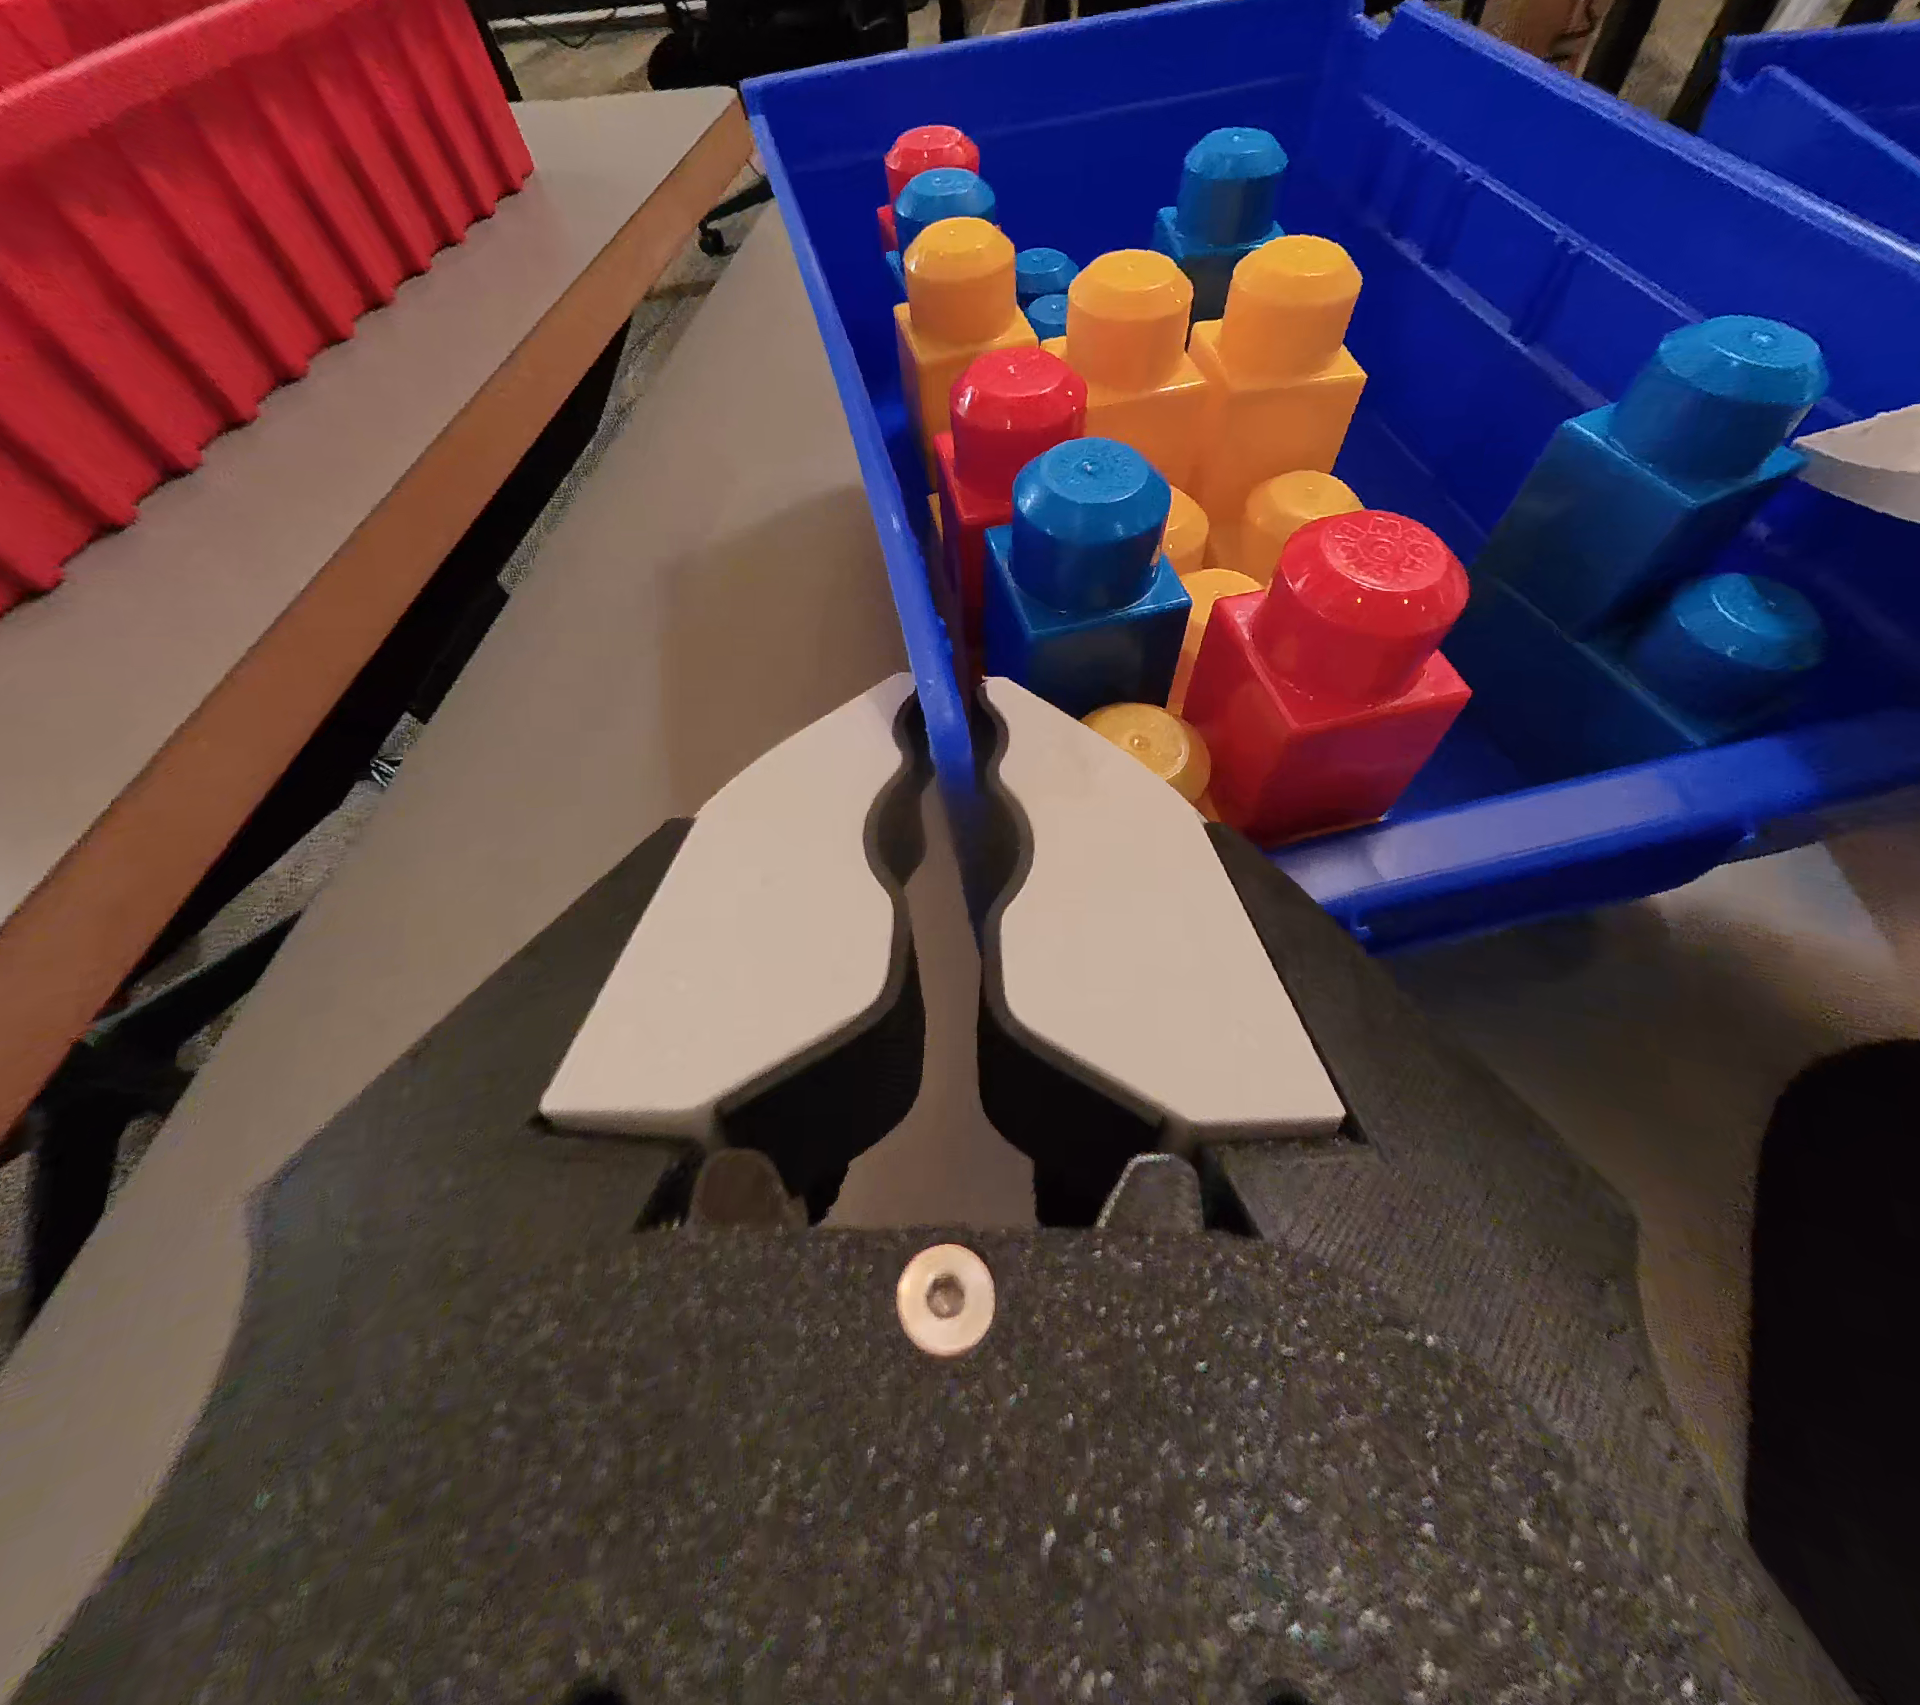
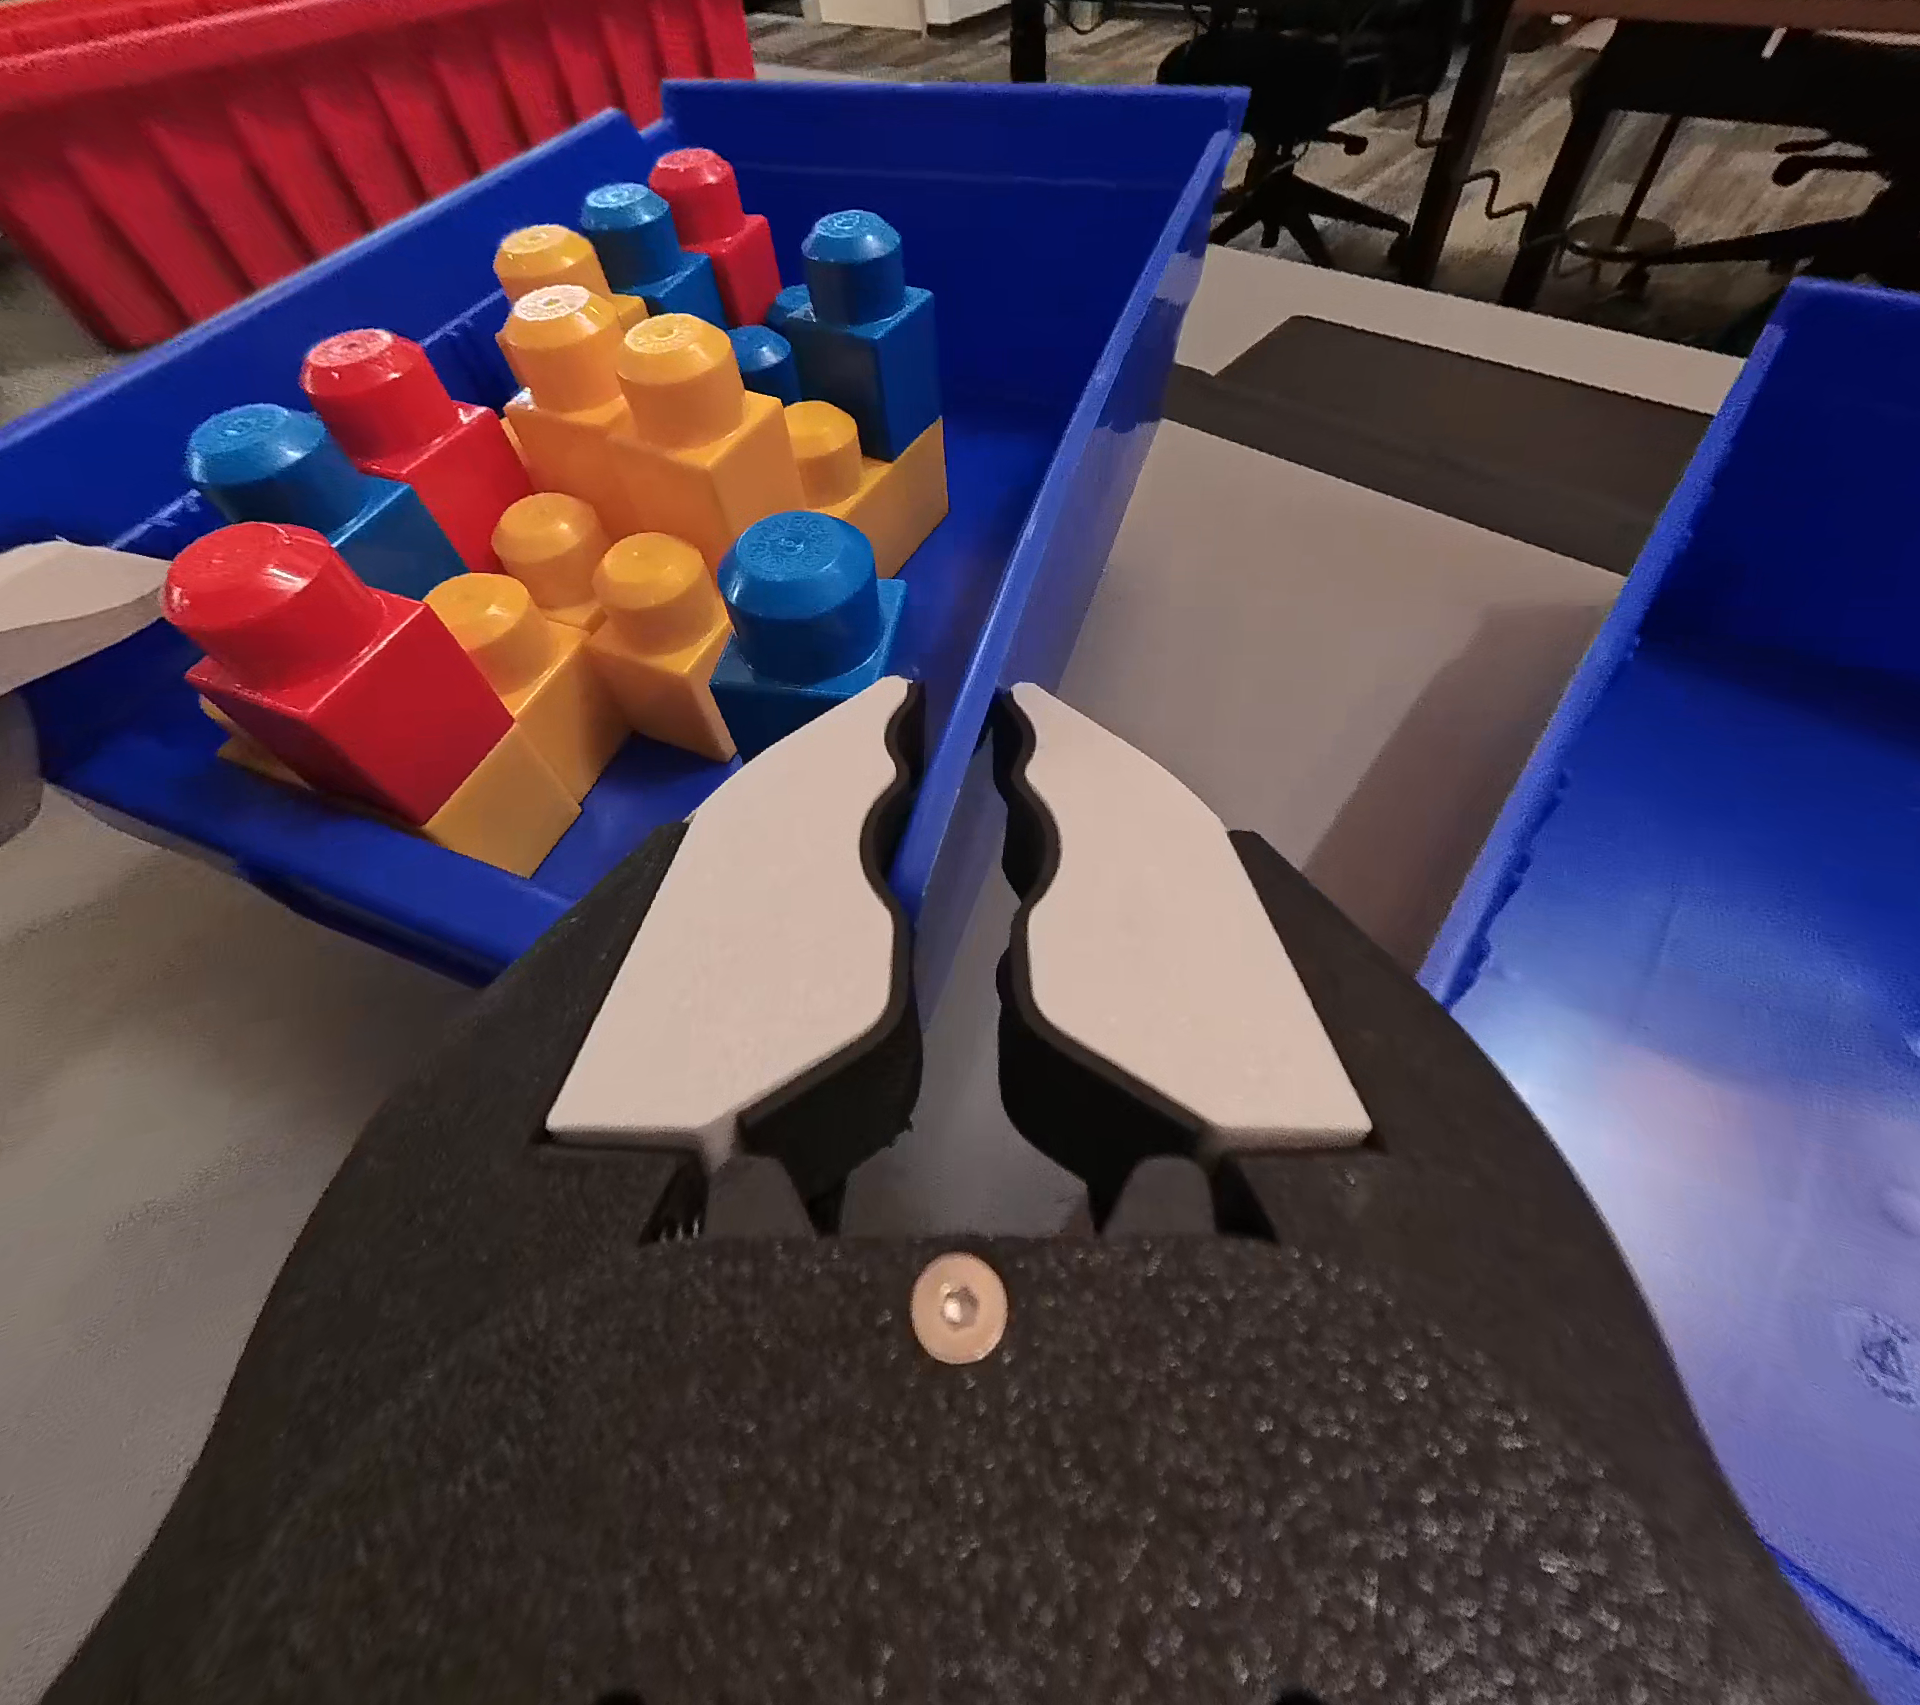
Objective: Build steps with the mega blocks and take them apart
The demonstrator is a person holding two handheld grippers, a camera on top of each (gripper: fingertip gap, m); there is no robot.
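A blue bin holds red, blue and yellow mega blocks, several stacked into a stepped cluster. A red block stands nearest me. My left gripper is shut on the bin's left wall, which runs between its fingers. In the right wrist view the bin and the blocks show from the other side. My right gripper is shut on the bin's right wall. Each view shows the other gripper's grey fingertip at its edge, at the right in the left wrist view and at the left in the right wrist view.
A red ribbed bin stands on the table to the left. A second blue bin sits close on the right. A gap between tables lies to the left. Desks and office chairs stand beyond. Some 20 cm of space lies between my two pairs of fingers.
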